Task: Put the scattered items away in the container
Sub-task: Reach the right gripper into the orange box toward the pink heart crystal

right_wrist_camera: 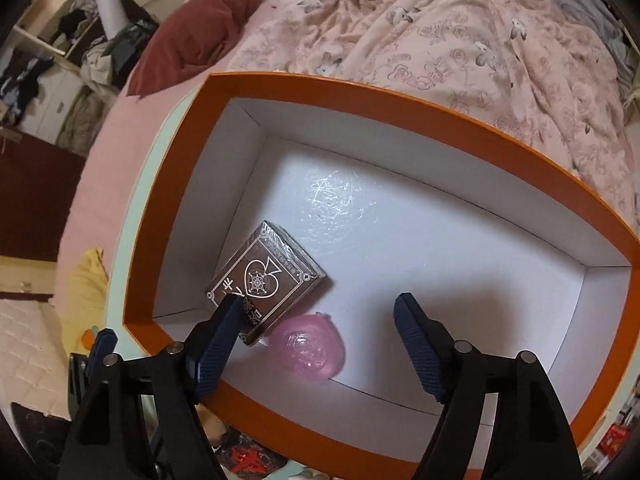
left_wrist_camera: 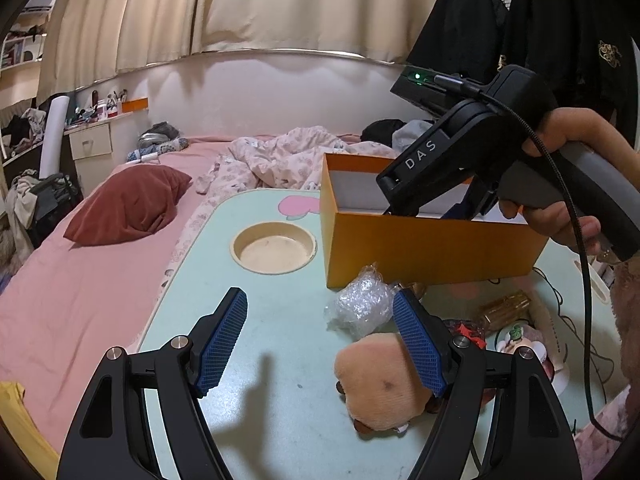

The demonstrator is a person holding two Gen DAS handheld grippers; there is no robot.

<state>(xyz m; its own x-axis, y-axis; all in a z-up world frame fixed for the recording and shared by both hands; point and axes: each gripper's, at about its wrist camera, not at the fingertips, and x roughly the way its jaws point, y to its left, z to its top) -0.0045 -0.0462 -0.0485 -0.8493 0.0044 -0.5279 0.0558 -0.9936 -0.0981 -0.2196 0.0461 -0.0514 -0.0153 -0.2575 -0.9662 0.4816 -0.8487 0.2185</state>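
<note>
An orange box (left_wrist_camera: 432,248) with a white inside stands on the pale green lap table (left_wrist_camera: 280,340). My right gripper (right_wrist_camera: 320,310) points down into the box (right_wrist_camera: 168,184), jaws open and holding nothing. Below it on the box floor lie a dark card deck (right_wrist_camera: 268,276) and a pink translucent round thing (right_wrist_camera: 308,348). My left gripper (left_wrist_camera: 320,308) hovers open over the table. Near its right finger (left_wrist_camera: 416,336) lie a peach plush toy (left_wrist_camera: 380,384) and a clear bubble-wrap bundle (left_wrist_camera: 360,304). A gold item (left_wrist_camera: 504,308) lies further right.
A round cup recess (left_wrist_camera: 274,248) is sunk into the table left of the box. The table stands on a pink bed with a dark red pillow (left_wrist_camera: 128,204) and a rumpled floral quilt (right_wrist_camera: 460,40). A hand (left_wrist_camera: 560,184) and a black cable (left_wrist_camera: 584,280) are at right.
</note>
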